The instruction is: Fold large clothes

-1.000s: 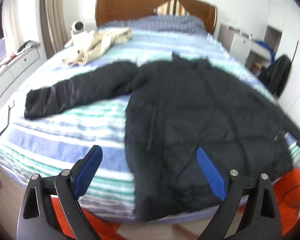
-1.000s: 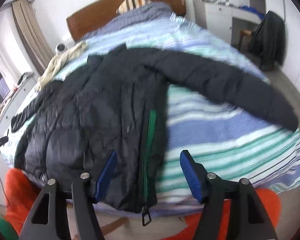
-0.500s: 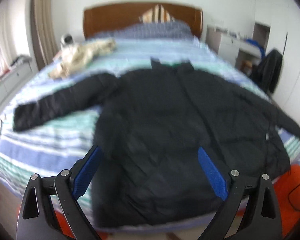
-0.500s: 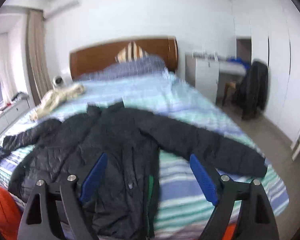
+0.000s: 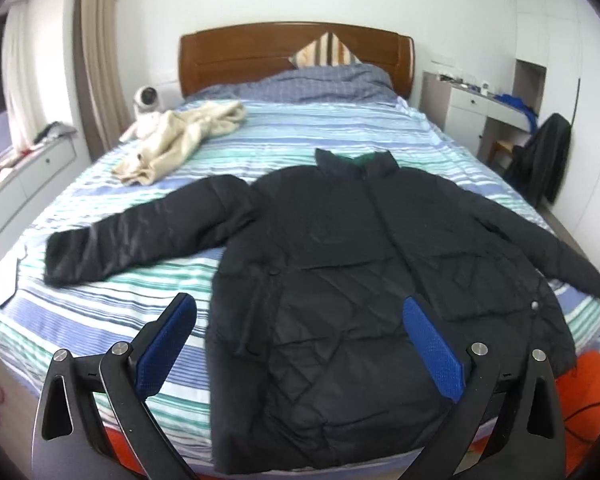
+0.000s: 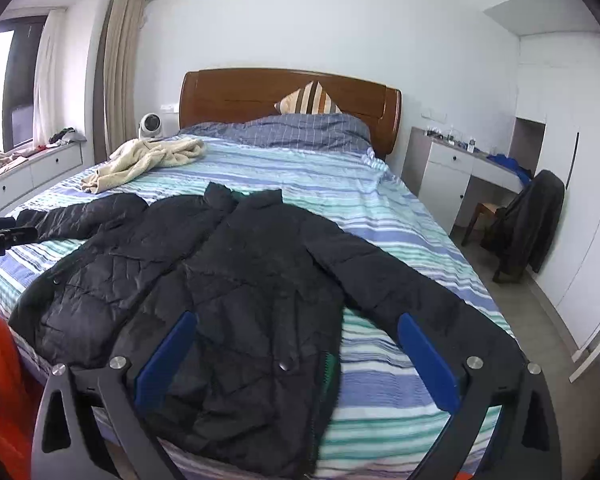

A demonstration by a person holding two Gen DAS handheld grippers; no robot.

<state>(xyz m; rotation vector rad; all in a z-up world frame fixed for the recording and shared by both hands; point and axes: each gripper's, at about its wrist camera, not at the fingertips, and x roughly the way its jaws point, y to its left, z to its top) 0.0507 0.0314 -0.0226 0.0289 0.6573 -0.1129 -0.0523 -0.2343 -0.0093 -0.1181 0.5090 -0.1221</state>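
Observation:
A large black quilted jacket (image 5: 340,264) lies spread flat, front up, on a blue and green striped bed (image 5: 100,304), both sleeves stretched out to the sides. It also shows in the right wrist view (image 6: 220,280), with a green lining at its open hem. My left gripper (image 5: 300,340) is open and empty, held back above the jacket's hem near the foot of the bed. My right gripper (image 6: 296,352) is open and empty, above the hem on the jacket's right side. Neither touches the cloth.
A cream garment (image 5: 180,136) lies crumpled at the far left of the bed beside a small white fan (image 5: 148,100). Pillows rest against the wooden headboard (image 5: 260,52). A white desk and a chair with a dark coat (image 6: 528,220) stand right of the bed.
Both grippers have pulled back and risen from the jacket's hem, so the views now take in the whole bed. The jacket lies flatter, with its front closed over.

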